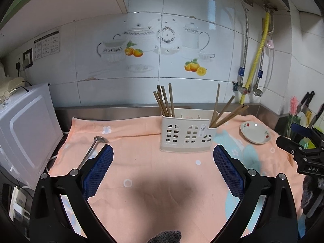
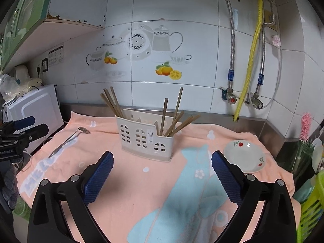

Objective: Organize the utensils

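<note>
A white plastic utensil holder (image 1: 187, 134) (image 2: 145, 137) stands on the peach towel (image 1: 141, 162) (image 2: 141, 182), with wooden chopsticks (image 1: 165, 101) (image 2: 111, 101) in its left compartment and more chopsticks (image 1: 224, 111) (image 2: 174, 119) in its right one. A metal spoon (image 1: 92, 148) (image 2: 68, 139) lies on the towel at the left. My left gripper (image 1: 163, 156) is open and empty, hovering over the towel in front of the holder, the spoon just beyond its left finger. My right gripper (image 2: 162, 162) is open and empty, in front of the holder.
A small white dish with a cherry print (image 1: 256, 134) (image 2: 244, 159) sits on the towel at the right. A white microwave (image 1: 26, 133) (image 2: 36, 105) stands at the left. Pipes and valves (image 2: 243, 99) run down the tiled wall. A green basket (image 2: 311, 208) is at the right edge.
</note>
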